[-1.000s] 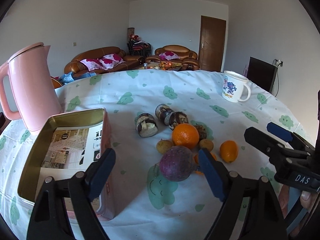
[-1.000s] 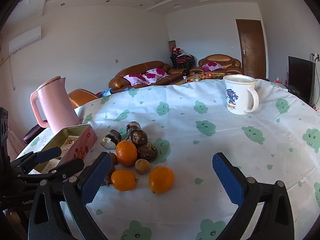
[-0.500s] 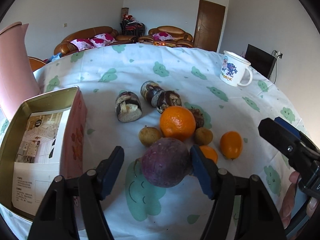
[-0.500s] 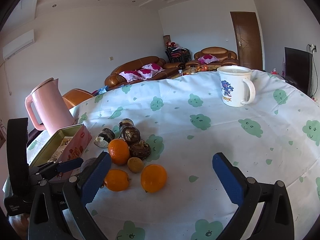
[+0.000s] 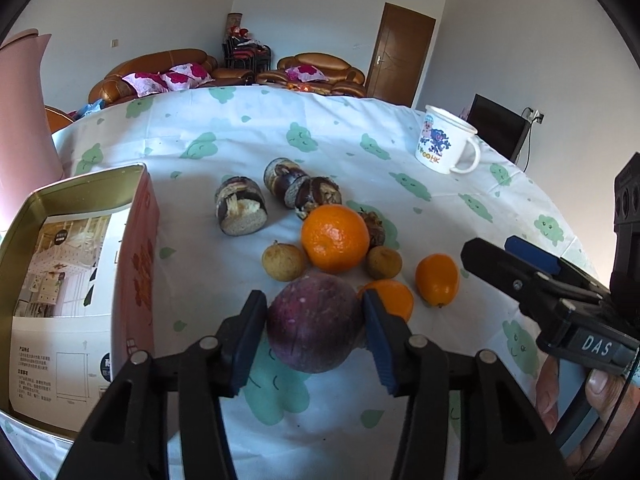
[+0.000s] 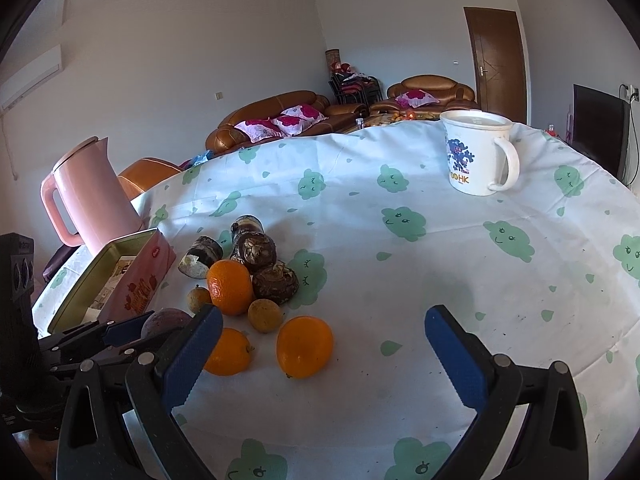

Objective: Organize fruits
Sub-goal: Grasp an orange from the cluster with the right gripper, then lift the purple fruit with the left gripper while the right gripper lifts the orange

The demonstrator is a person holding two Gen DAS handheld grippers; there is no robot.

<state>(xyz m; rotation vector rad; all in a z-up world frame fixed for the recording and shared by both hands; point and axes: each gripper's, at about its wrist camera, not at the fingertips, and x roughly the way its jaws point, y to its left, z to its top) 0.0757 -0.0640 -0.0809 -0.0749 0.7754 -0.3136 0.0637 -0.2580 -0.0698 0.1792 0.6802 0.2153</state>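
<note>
Left gripper (image 5: 315,326) pinching purple fruit (image 5: 314,322) (beside oranges), right gripper (image 6: 320,344) spread wide, holding nothing

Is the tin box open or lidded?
Open: the tin box shows its gold inner walls and a printed leaflet lying inside; no lid on it.

Left gripper (image 5: 314,322): black plastic arms, blue ribbed pads, silver screws. Right gripper (image 6: 320,344): same build; white "DAS" label lower right of left view. Bare thumb (image 5: 600,386) beside it.
</note>
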